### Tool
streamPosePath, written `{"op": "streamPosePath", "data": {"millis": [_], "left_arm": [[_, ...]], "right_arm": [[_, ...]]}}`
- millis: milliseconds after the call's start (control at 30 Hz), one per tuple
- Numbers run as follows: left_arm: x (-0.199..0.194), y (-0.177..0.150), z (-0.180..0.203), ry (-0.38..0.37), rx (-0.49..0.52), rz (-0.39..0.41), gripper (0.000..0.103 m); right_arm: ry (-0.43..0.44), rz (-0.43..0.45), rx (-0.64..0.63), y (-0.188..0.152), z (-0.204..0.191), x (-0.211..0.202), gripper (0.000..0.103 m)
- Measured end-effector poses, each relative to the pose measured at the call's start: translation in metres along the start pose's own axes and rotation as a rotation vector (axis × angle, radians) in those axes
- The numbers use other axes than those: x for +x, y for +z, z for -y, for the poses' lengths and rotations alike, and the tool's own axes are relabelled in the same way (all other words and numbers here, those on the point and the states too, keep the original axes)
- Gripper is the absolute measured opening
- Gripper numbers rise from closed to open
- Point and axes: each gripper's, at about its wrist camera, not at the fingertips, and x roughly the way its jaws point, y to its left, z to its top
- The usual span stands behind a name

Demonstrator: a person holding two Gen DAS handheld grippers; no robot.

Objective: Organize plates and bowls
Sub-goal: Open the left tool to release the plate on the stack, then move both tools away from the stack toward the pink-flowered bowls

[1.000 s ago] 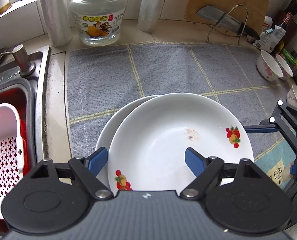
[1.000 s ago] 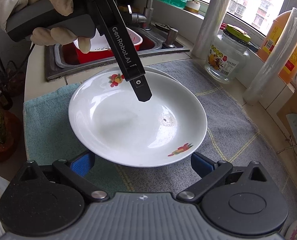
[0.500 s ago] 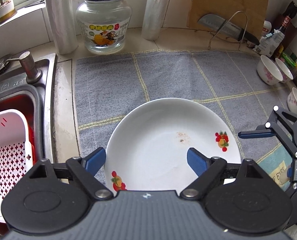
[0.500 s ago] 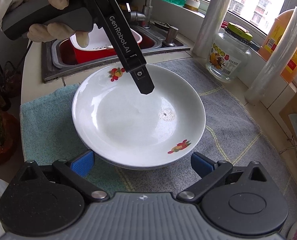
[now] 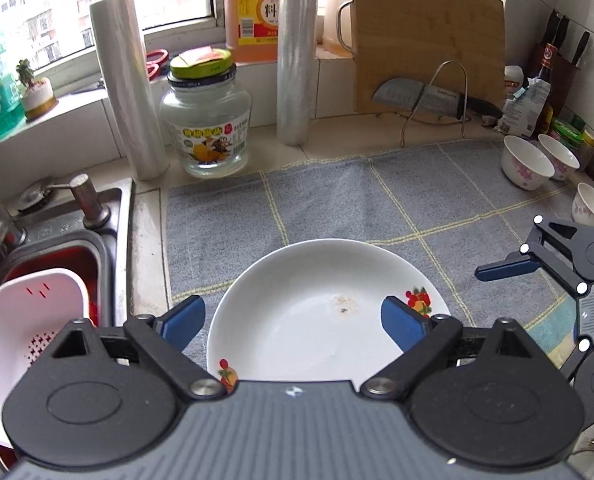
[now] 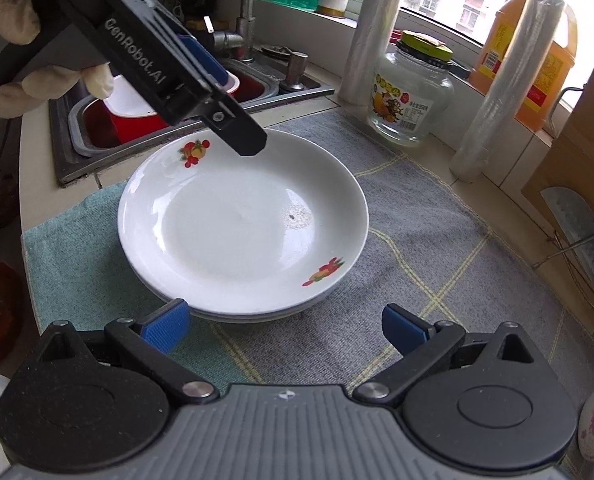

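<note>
The right wrist view is showing what the left wrist view is hiding: two white plates (image 6: 243, 222) are sitting stacked, the lower rim peeking out under the upper one at 6 o'clock. From the left wrist view only the top plate is reading, its near rim cut off by the gripper body. The left wrist view alone is taking in three small bowls (image 5: 523, 162) with pink flowers, standing near the worktop's far edge at 2 o'clock, well apart from the stack.

The left hand-held gripper (image 5: 293, 318) is hanging above the plates with its jaws opening; the blue pads are standing clear on either side of the near rim, pressing on nothing. In the right wrist view one of its fingers is crossing over the plate's far rim at 11 o'clock, without visible contact, and a gloved hand (image 6: 25, 60) is holding its grip.

The right hand-held gripper (image 6: 287, 326) is standing wide open and empty, just short of the stack's near edge at 6 o'clock.

The grey checked cloth (image 5: 377, 196) is lying bare from 12 to 2 o'clock of the plates, giving open room. The sink (image 6: 73, 128) with its red tub is bordering the cloth at 10 o'clock. A glass jar (image 5: 207, 120) and two wrap rolls (image 5: 127, 92) are lining the back wall.
</note>
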Motion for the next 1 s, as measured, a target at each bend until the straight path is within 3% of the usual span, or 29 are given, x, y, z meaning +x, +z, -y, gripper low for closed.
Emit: {"op": "streamPosePath", "data": {"millis": [133,533,1000], "left_arm": [[-0.013,-0.009,0.012,0.027,-0.004,0.056,0.096],[-0.034,-0.025,0.040,0.098,-0.030,0.109,0.097],[-0.019,-0.015,0.107,-0.076,0.085,0.127,0.098]], "right_arm": [[-0.048,0.018,0.074,-0.004,0.008,-0.008,0.103],[-0.207,0.058,0.280,-0.023,0.026,-0.031,0.103],[-0.375,0.059,0.467,-0.084,0.048,-0.075,0.103]]}}
